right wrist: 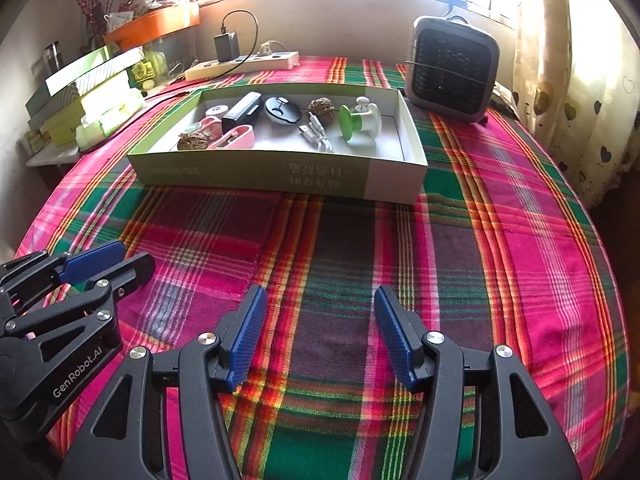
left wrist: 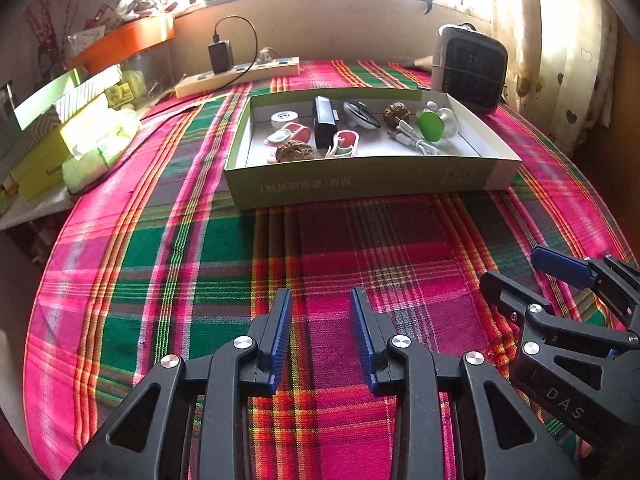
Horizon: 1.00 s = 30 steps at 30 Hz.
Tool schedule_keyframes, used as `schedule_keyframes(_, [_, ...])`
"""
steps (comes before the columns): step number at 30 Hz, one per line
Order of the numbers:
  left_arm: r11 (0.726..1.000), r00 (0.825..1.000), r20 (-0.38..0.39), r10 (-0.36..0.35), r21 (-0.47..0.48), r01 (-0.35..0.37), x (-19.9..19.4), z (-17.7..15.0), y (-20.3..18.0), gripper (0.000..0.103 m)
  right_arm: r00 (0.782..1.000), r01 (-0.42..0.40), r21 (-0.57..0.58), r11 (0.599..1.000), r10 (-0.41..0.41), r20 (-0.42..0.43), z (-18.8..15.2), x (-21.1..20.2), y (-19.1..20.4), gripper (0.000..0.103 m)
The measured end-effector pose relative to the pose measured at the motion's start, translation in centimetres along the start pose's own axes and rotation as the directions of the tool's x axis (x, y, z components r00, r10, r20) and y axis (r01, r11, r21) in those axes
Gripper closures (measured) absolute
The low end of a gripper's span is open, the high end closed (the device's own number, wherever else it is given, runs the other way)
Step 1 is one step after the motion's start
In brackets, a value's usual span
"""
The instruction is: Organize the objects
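A shallow green-and-white cardboard box (left wrist: 360, 186) (right wrist: 256, 174) sits on the plaid cloth ahead of both grippers. In it lie a black case (left wrist: 325, 122) (right wrist: 243, 113), two walnuts (left wrist: 295, 151) (right wrist: 321, 107), pink clips (left wrist: 343, 145) (right wrist: 236, 138), a white cable (left wrist: 414, 140) (right wrist: 318, 136), a green-and-white gadget (left wrist: 434, 124) (right wrist: 358, 122), a white tape roll (left wrist: 284, 119) and a black-and-white fob (right wrist: 282, 110). My left gripper (left wrist: 322, 298) (right wrist: 114, 258) is open and empty, low over the cloth. My right gripper (right wrist: 320, 296) (left wrist: 516, 266) is open and empty beside it.
A small grey heater (left wrist: 472, 68) (right wrist: 452, 68) stands behind the box's right end. A power strip with a black charger (left wrist: 236, 74) (right wrist: 244, 62) lies at the back. Stacked boxes and tissue packs (left wrist: 80, 132) (right wrist: 88, 104) crowd the left edge. A curtain (right wrist: 576, 80) hangs at right.
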<state>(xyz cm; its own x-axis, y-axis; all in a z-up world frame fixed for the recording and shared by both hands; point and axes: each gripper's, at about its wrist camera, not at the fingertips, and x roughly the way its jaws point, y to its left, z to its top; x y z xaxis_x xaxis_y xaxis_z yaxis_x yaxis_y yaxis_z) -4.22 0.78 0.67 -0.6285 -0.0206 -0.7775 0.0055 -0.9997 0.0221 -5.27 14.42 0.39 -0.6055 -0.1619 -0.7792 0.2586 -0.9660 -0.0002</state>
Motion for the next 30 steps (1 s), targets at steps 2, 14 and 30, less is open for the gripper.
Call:
schedule_keyframes(2, [1.000, 1.000, 0.001, 0.003, -0.007, -0.003, 0.0, -0.1, 0.0, 0.074, 1.000, 0.012, 0.011, 1.000, -0.012, -0.004, -0.1, 0.0, -0.1, 0.039])
schedule_keyframes(14, [0.999, 1.000, 0.015, 0.023, -0.031, -0.022, -0.3, -0.6, -0.2, 0.073, 0.999, 0.031, 0.029, 0.999, -0.031, 0.008, -1.0, -0.5, -0.2, 0.035])
schedule_keyframes(30, [0.999, 1.000, 0.022, 0.013, -0.039, -0.013, -0.5, -1.0, -0.2, 0.069, 0.999, 0.041, 0.037, 0.998, -0.041, 0.020, -1.3, -0.7, -0.1, 0.034])
